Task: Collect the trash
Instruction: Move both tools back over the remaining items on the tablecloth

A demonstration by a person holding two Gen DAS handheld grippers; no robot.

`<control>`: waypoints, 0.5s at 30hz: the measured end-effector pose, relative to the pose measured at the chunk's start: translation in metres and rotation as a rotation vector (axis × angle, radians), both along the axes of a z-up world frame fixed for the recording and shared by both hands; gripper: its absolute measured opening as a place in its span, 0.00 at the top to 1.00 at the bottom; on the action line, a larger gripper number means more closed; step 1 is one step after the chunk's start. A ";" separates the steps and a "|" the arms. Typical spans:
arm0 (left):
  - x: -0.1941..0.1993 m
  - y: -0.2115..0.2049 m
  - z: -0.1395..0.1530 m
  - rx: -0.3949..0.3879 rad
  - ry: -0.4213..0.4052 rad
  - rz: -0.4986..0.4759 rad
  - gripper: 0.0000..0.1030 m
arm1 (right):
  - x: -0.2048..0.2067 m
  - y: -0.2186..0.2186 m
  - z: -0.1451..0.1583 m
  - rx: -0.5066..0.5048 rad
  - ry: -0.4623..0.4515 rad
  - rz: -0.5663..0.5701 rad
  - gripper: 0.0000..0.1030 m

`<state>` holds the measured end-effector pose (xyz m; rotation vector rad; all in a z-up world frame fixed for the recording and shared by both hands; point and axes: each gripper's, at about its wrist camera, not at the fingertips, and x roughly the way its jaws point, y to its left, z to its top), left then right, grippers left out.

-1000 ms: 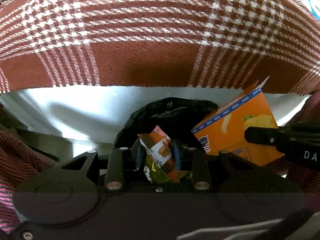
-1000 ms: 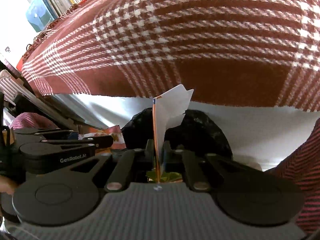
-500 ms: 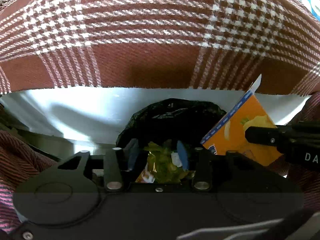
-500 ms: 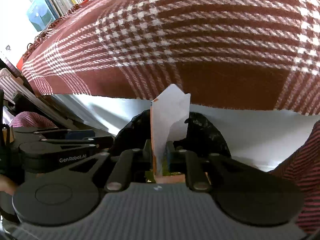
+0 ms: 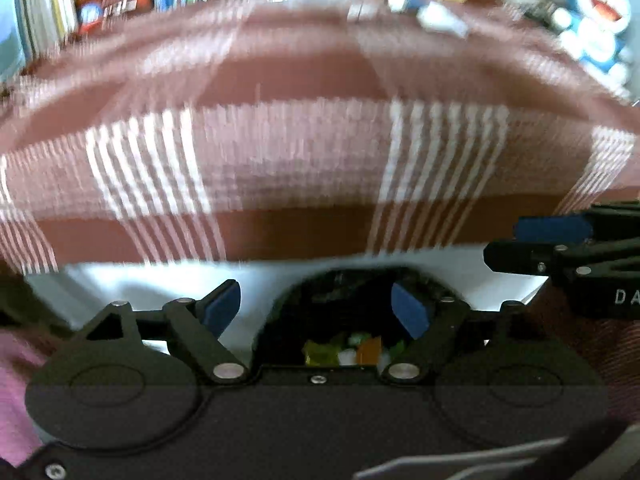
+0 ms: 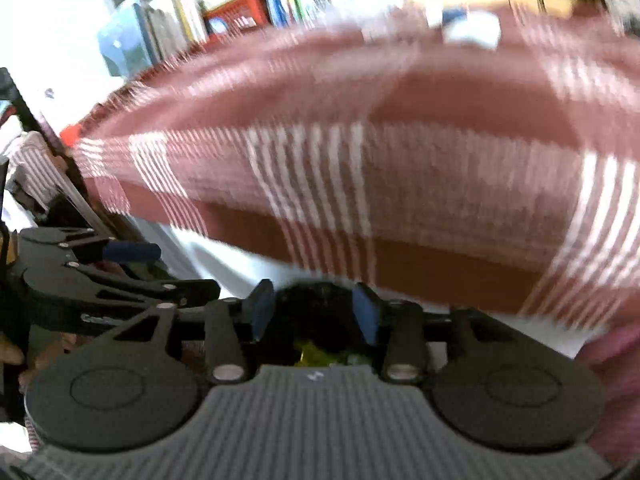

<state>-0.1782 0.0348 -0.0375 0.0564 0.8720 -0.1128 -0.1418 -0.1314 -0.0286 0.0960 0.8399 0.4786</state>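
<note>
A black trash bag gapes just below my left gripper, which is open and empty. Green, white and orange wrappers lie inside the bag. My right gripper is open too and hovers over the same black bag, with green scraps visible beneath it. Each gripper shows in the other's view: the right one at the right edge, the left one at the left. Both views are motion-blurred.
A table under a red and white plaid cloth fills the area ahead, its white underside hanging by the bag. Bookshelves, a white item on the cloth and a blue plush toy stand beyond.
The left gripper let go of the snack wrapper and the right one released the orange carton into the bag. Both opened and have lifted up and back, so more of the room shows.
</note>
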 end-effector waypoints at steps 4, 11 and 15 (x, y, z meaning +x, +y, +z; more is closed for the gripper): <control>0.003 0.004 0.043 -0.008 -0.117 -0.047 0.17 | 0.004 -0.009 0.038 -0.012 -0.109 0.029 0.35; 0.050 -0.002 0.094 -0.029 -0.296 -0.077 0.10 | 0.037 -0.026 0.082 -0.030 -0.255 -0.069 0.34; 0.098 -0.013 0.096 -0.078 -0.317 -0.088 0.10 | 0.074 -0.039 0.089 -0.080 -0.296 -0.143 0.31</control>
